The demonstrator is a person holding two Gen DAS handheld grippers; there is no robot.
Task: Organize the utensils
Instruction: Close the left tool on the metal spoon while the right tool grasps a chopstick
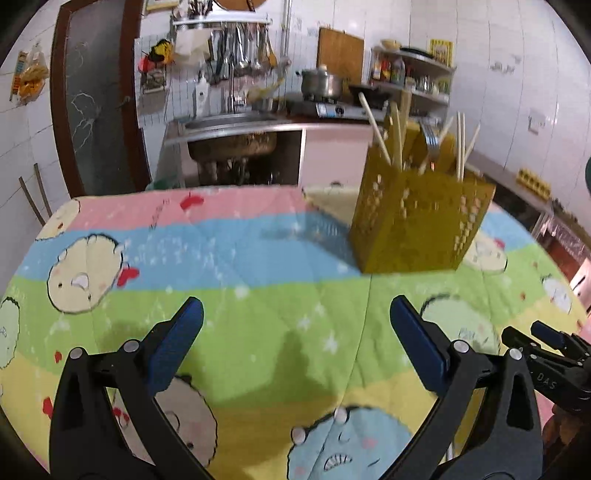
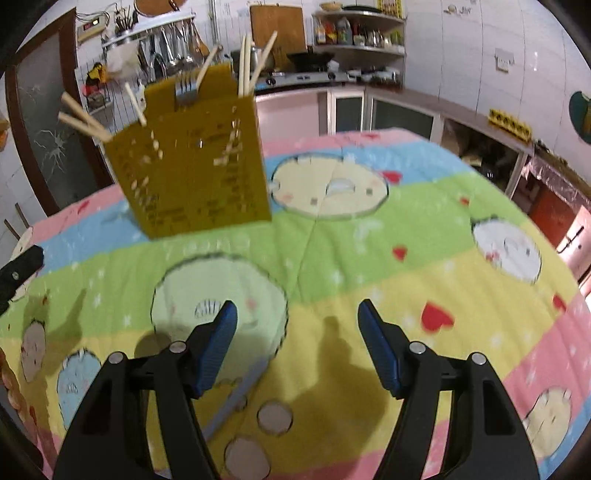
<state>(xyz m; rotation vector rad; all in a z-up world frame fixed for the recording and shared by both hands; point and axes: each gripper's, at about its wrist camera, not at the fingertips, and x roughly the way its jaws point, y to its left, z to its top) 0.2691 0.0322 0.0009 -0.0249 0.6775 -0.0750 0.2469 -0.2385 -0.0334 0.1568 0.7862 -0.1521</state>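
A yellow perforated utensil holder stands on the cartoon-print cloth, holding several wooden chopsticks and metal forks. It also shows in the right wrist view at the upper left, with chopsticks and a fork sticking out. My left gripper is open and empty, in front of and left of the holder. My right gripper is open and empty above the cloth; it also shows in the left wrist view at the far right. A pale thin utensil lies on the cloth near the right gripper's left finger.
The table is covered by a striped pastel cloth. Behind it are a sink, a stove with a pot, hanging ladles and shelves of bottles. A counter runs along the right wall.
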